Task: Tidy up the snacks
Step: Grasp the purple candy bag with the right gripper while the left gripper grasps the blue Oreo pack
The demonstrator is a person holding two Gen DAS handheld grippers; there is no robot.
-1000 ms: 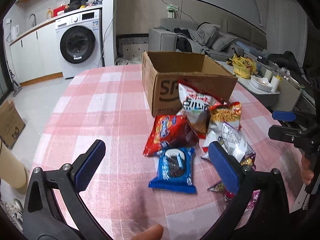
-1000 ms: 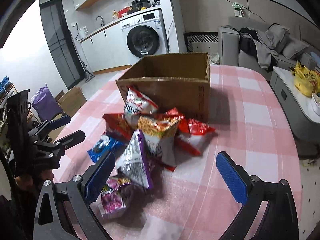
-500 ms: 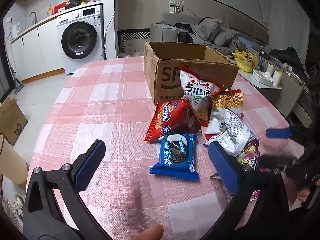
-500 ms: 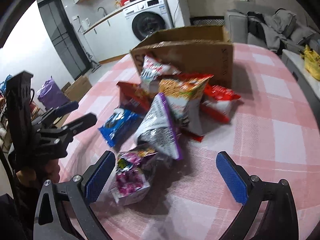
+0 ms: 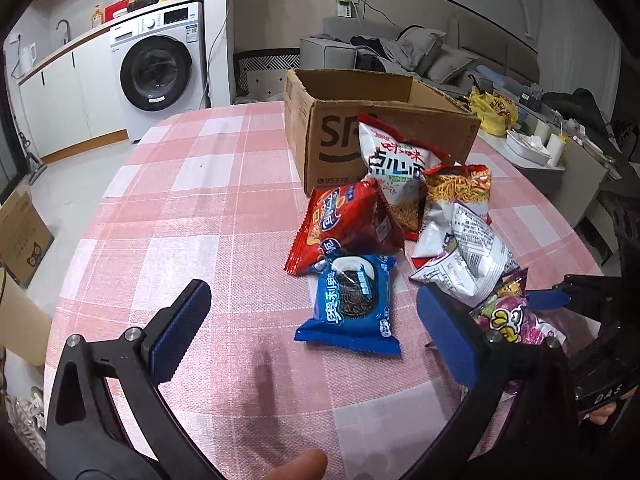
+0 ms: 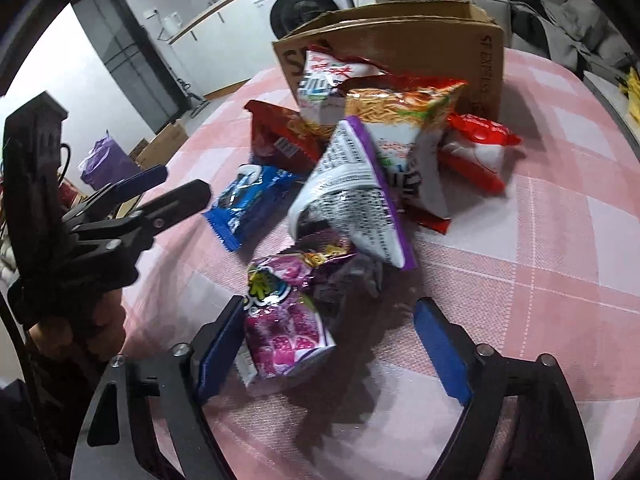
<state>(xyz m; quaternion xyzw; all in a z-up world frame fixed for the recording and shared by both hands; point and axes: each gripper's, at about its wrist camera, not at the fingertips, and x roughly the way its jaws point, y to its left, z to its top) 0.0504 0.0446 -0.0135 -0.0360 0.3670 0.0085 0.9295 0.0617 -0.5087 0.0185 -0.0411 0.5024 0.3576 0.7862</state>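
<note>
Several snack packs lie piled on the pink checked table in front of an open cardboard box (image 5: 384,148) (image 6: 400,36). My right gripper (image 6: 330,312) is low over a purple candy pack (image 6: 280,328) (image 5: 516,320). Its jaws are closing with the pack between them: the left pad (image 6: 222,344) is against it and the right pad (image 6: 440,348) is well clear. My left gripper (image 5: 312,296) hangs open above the table, just short of a blue cookie pack (image 5: 352,300) (image 6: 248,200). A silver and purple pack (image 6: 356,196) leans over the candy pack.
A red pack (image 5: 344,224), a white pack (image 5: 396,164) and an orange noodle pack (image 5: 460,184) lean against the box. The table's right edge runs close to the pile. Beyond are a washing machine (image 5: 156,72), a sofa (image 5: 400,52) and a cluttered side table (image 5: 528,148).
My right gripper has come down and forward over the purple candy pack, and its jaws have narrowed around it. The left gripper has barely moved.
</note>
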